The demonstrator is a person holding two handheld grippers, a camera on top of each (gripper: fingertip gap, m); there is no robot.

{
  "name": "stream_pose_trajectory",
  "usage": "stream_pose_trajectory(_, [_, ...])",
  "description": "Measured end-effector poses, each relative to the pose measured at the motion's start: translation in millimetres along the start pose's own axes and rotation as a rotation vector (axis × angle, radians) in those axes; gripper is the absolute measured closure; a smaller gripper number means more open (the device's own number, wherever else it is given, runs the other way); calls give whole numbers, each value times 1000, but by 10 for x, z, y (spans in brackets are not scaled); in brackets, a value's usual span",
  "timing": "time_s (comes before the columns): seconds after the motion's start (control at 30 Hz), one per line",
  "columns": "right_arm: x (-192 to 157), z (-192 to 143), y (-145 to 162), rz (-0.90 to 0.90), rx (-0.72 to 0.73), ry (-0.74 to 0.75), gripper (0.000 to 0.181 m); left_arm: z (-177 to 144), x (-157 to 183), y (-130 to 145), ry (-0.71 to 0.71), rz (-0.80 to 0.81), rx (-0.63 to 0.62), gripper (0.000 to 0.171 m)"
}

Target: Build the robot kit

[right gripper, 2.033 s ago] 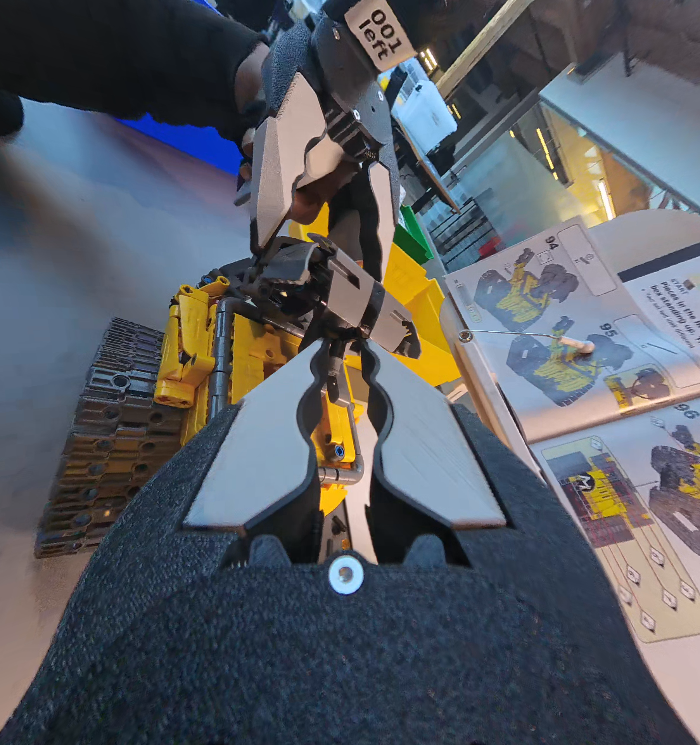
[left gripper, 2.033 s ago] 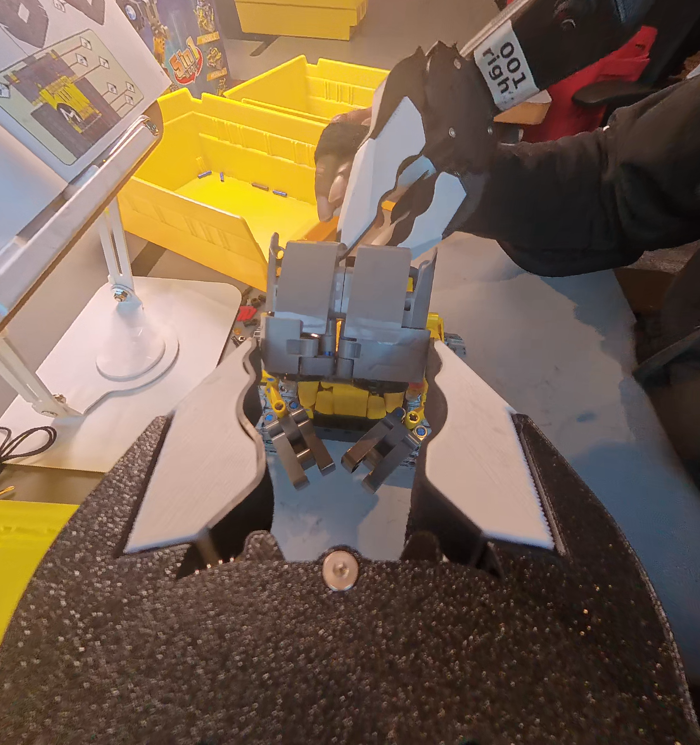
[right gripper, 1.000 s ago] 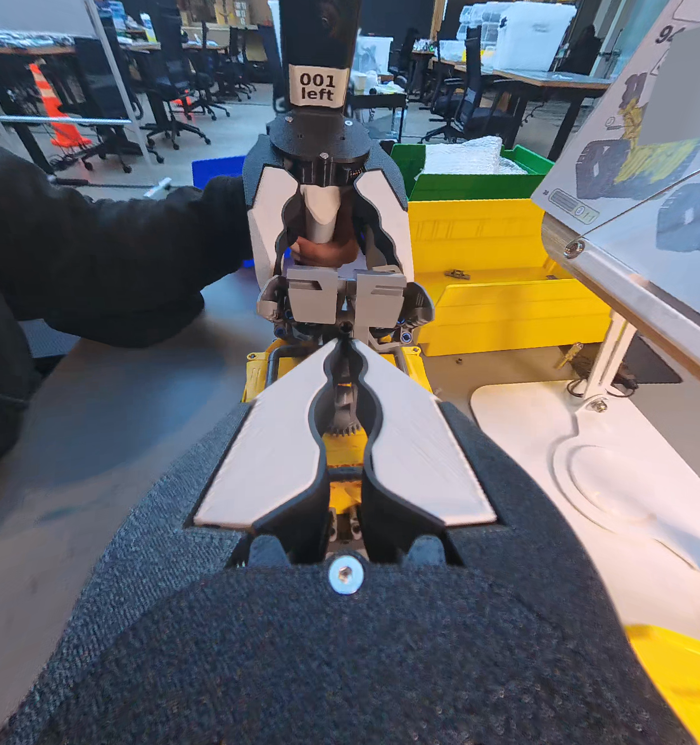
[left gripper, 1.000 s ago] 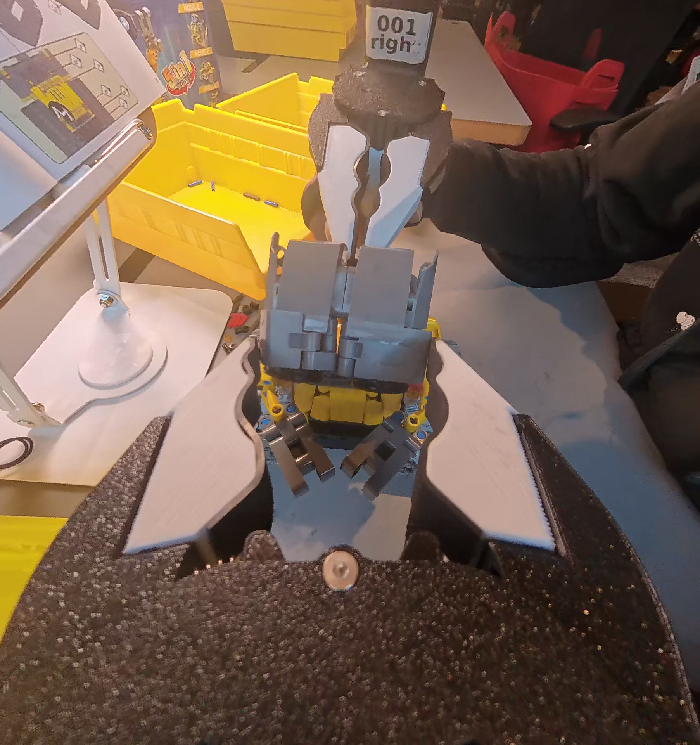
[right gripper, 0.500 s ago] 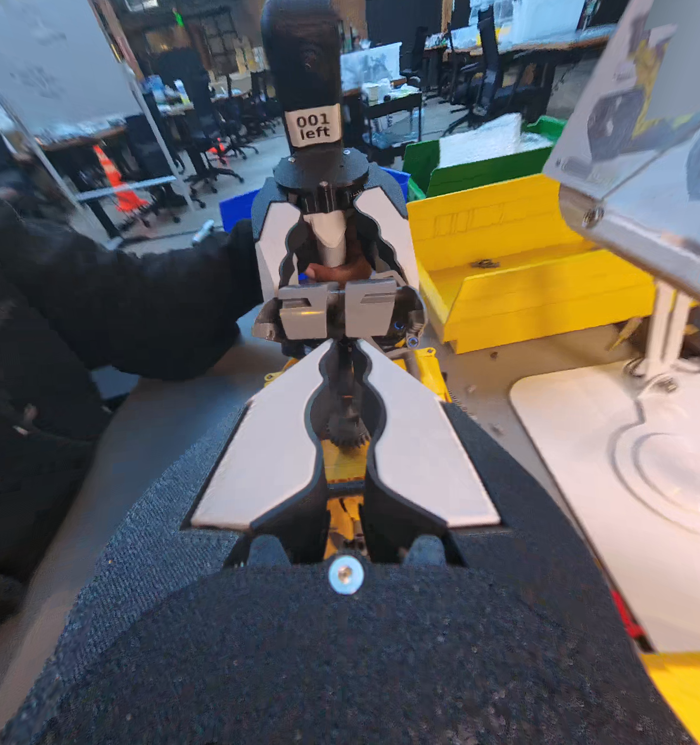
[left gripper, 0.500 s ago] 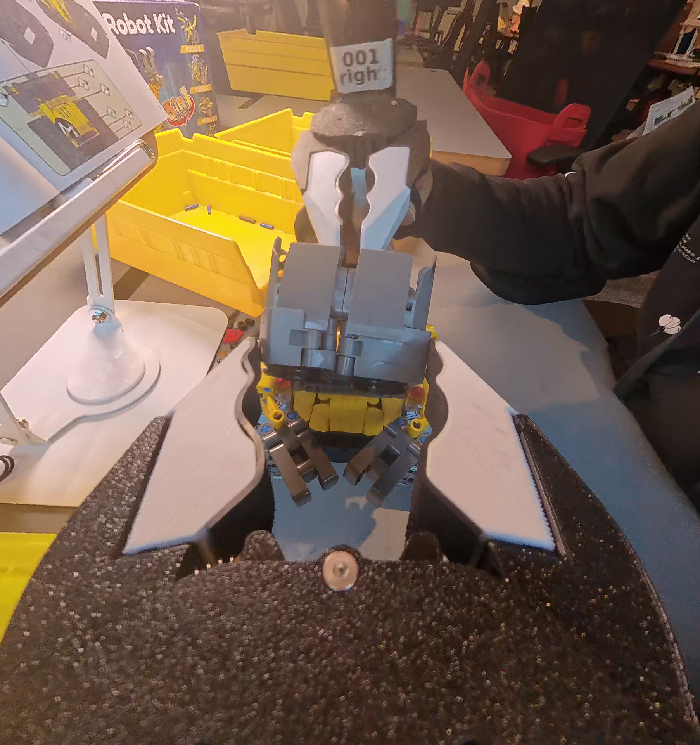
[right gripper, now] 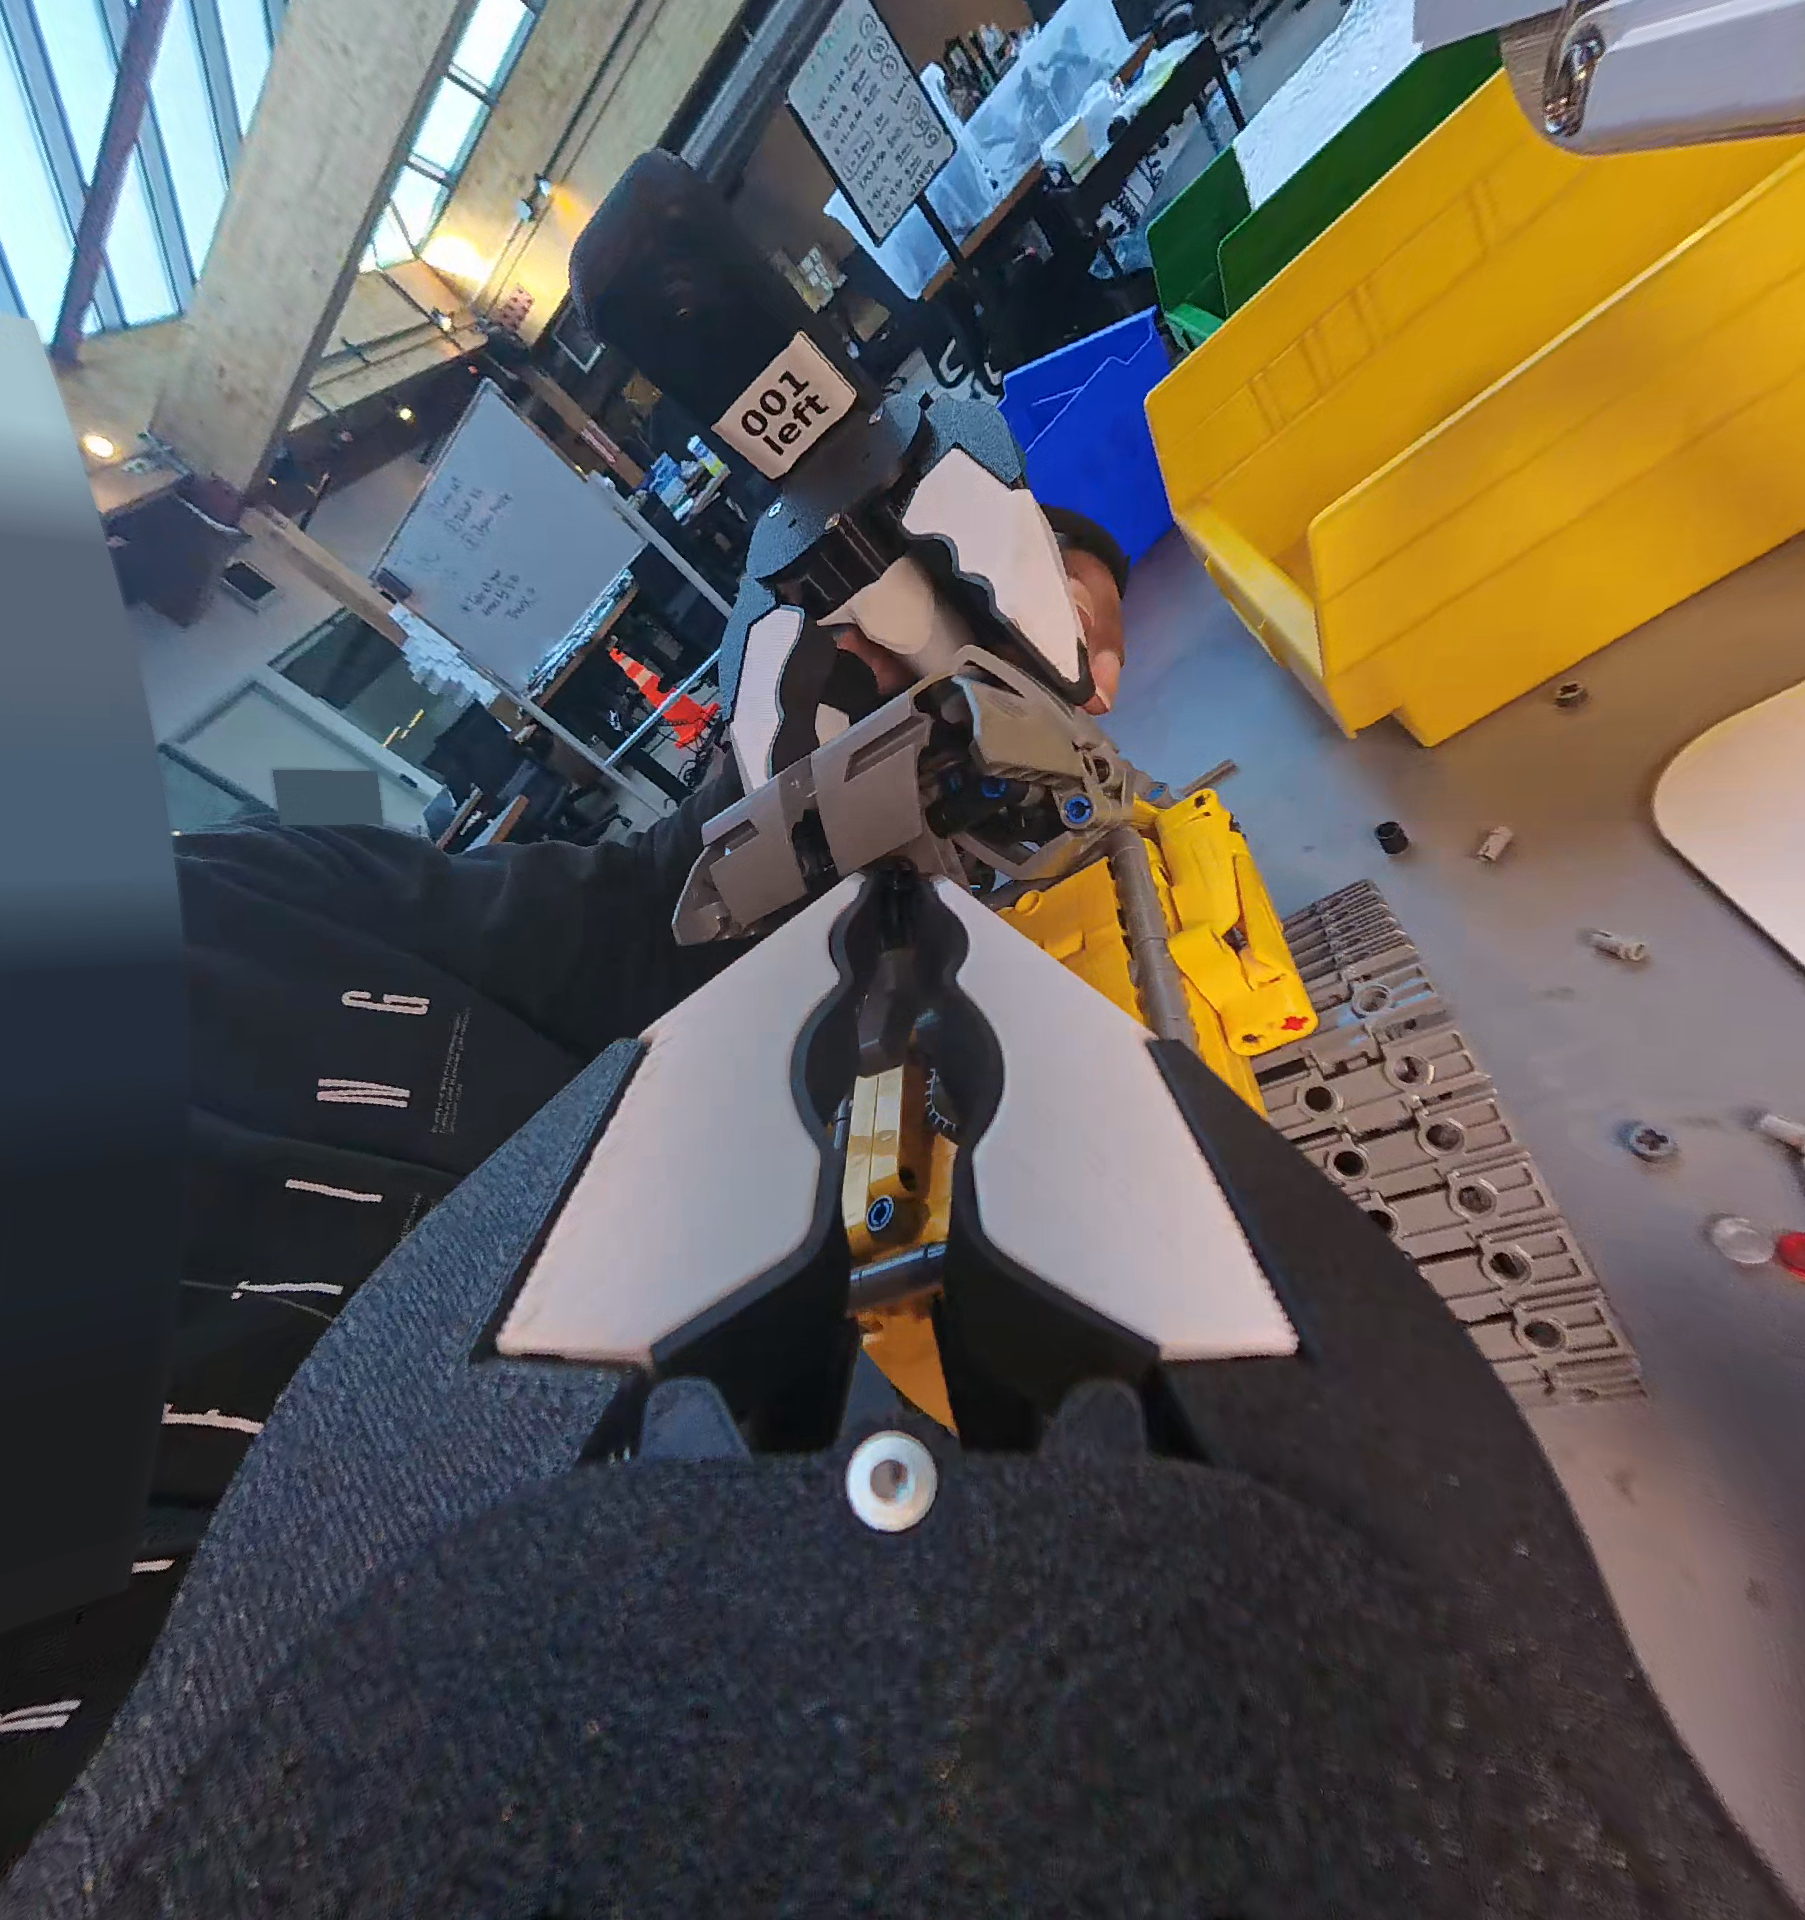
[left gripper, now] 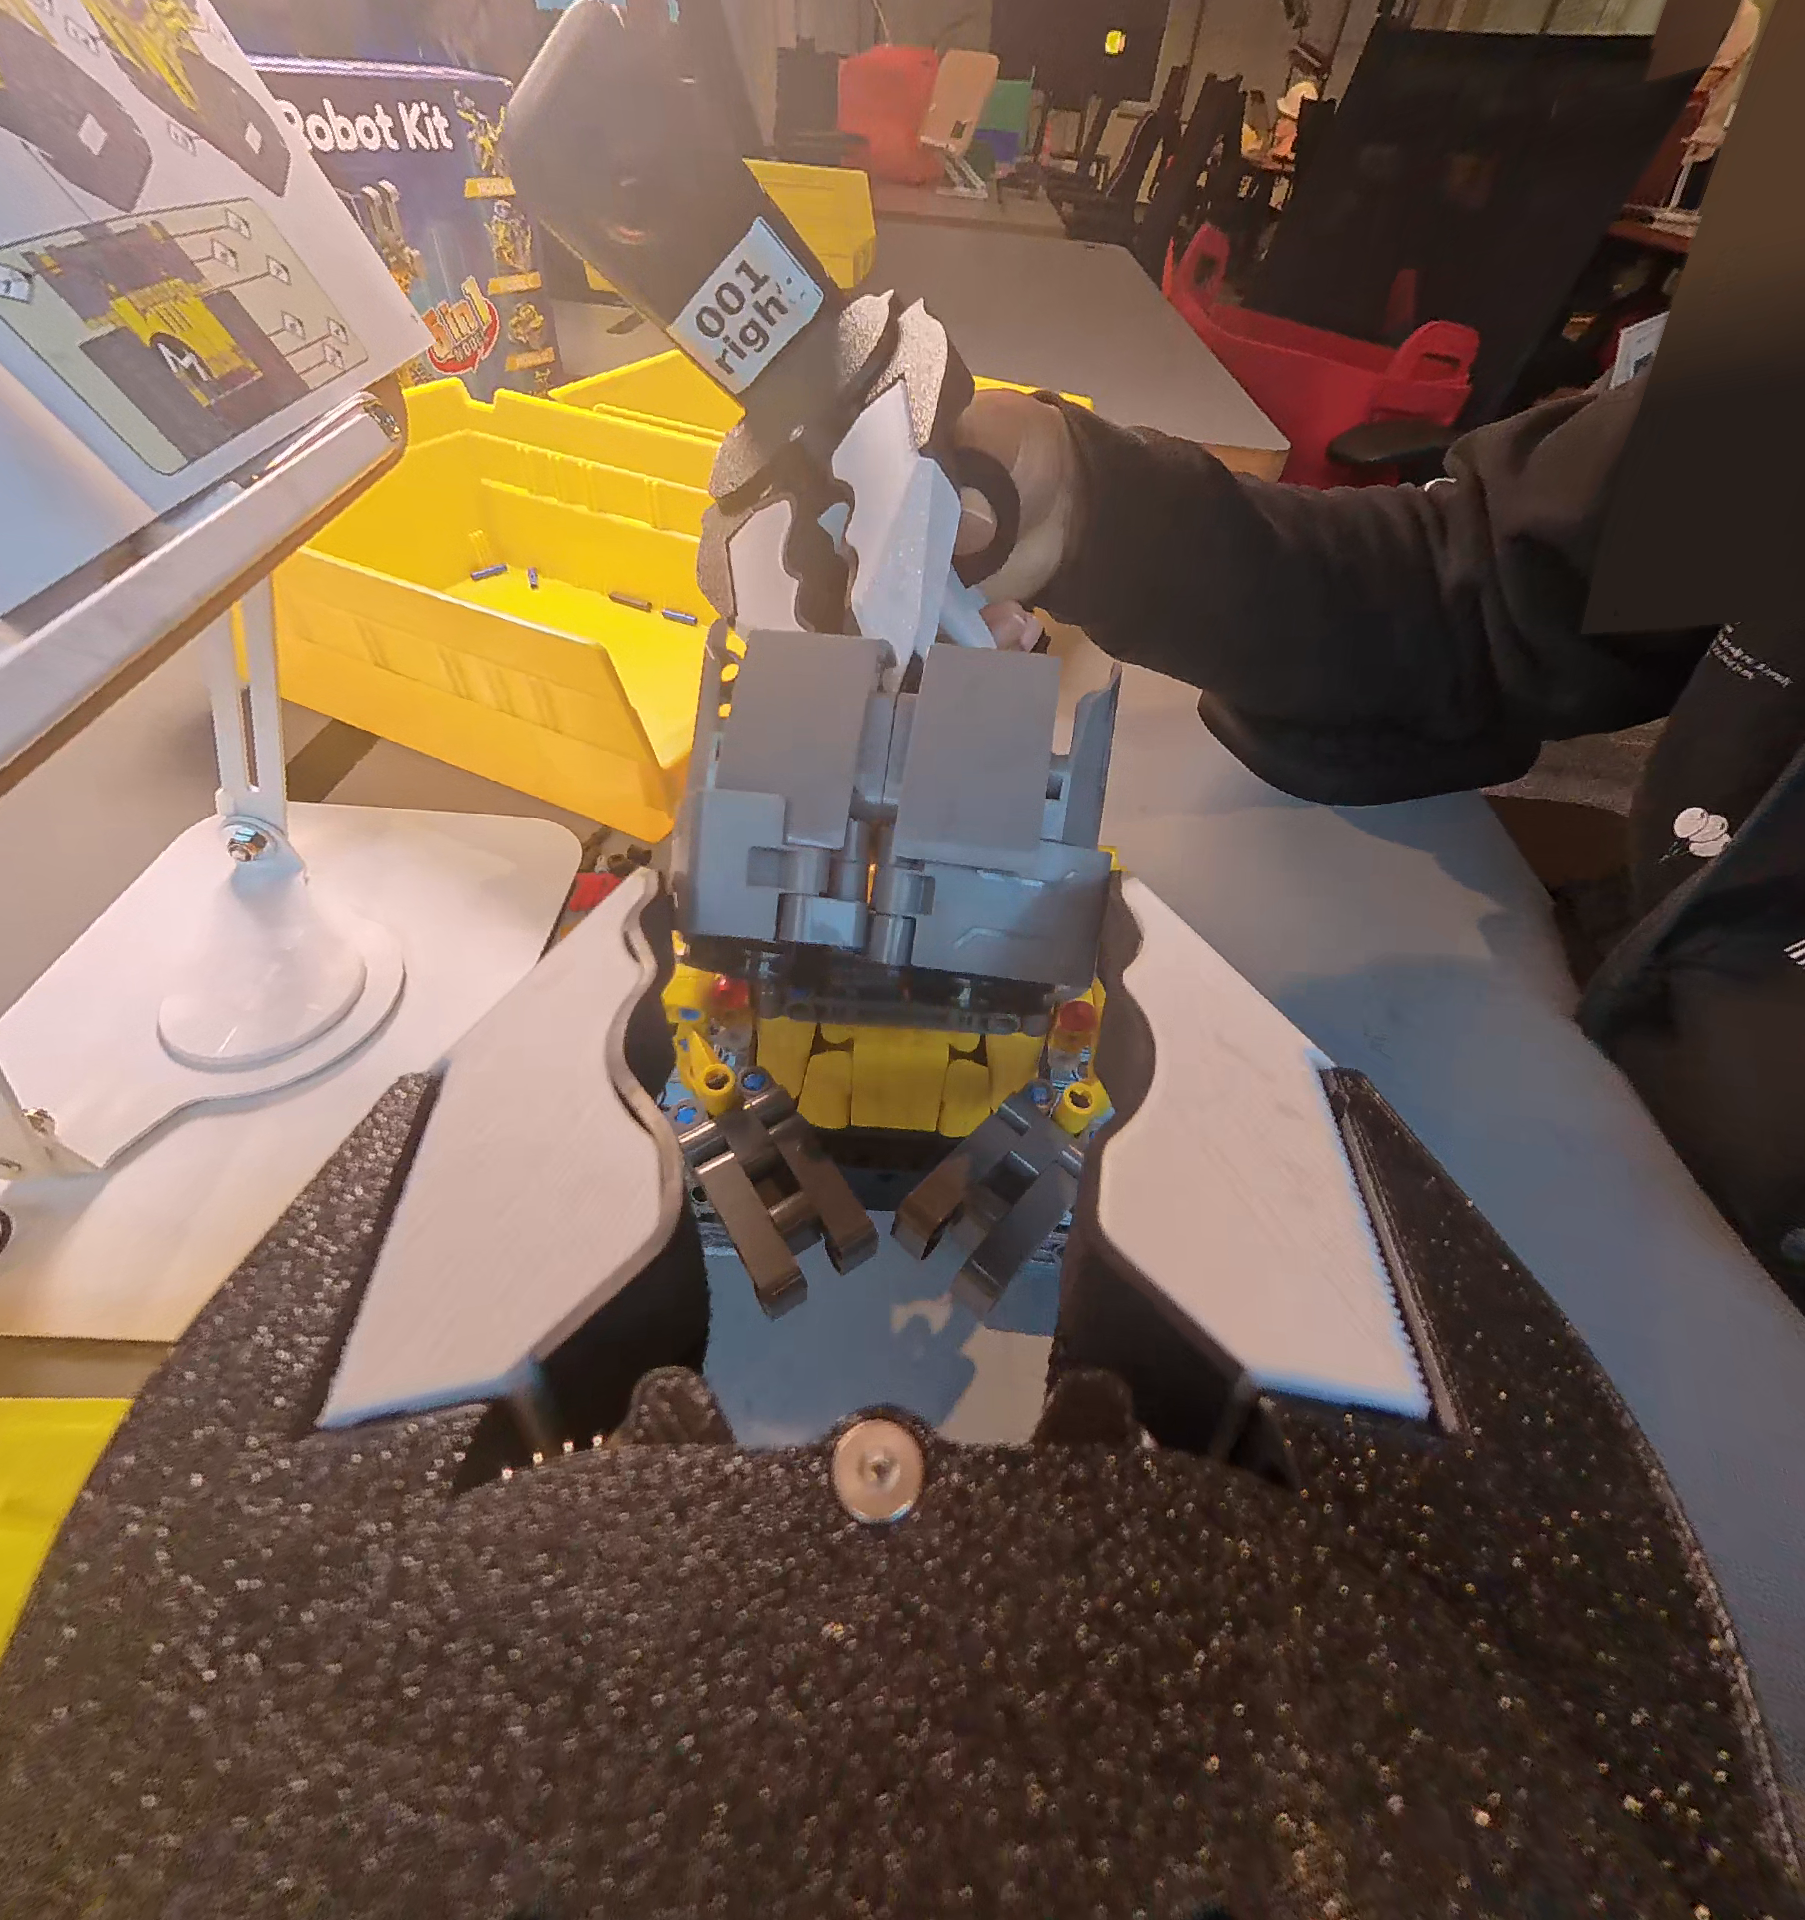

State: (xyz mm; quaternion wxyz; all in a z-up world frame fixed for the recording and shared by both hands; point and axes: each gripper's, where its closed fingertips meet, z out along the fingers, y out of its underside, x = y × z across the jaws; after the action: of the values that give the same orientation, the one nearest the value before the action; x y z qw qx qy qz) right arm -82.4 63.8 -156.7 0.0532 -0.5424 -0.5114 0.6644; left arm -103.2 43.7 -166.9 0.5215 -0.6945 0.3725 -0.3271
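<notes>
A grey and yellow brick model point(left gripper: 887, 831) stands on grey tracks point(right gripper: 1417, 1174) on the table. My left gripper point(left gripper: 884, 888) is shut on the model, one finger on each side of its grey upper block. It also shows in the right wrist view point(right gripper: 919, 727), clasping that block from the far side. My right gripper point(right gripper: 896, 888) is shut on a thin dark grey part that sticks up behind the grey block. In the left wrist view the right gripper point(left gripper: 893, 649) leans to the left, tips at the seam between the two grey panels.
Yellow bins point(left gripper: 482, 644) stand behind the model, with a blue bin point(right gripper: 1085, 416) farther off. An instruction booklet point(left gripper: 150, 260) rests on a white stand point(left gripper: 274, 966) to the left. Small loose parts point(right gripper: 1802, 1252) lie on the grey table point(left gripper: 1397, 987). A black sleeve point(left gripper: 1345, 603) reaches in from the right. Tip to tip, the grippers are about 4 cm apart.
My right gripper has rolled about its grip: leaning one way, then upright, now leaning the other way. My left gripper has kept its hold on the model.
</notes>
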Motion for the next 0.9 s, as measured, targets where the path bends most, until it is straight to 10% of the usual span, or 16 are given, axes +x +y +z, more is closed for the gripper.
stream_pose_trajectory(0.57, [-60, -90, 2, -236, -42, 82, 153, 0, 21, -5, 17, 8, 29, 90])
stream_pose_trajectory(0.9, [-125, -14, 33, -787, -100, 263, 168, -32, 13, 2, 33, -2, 60, 90])
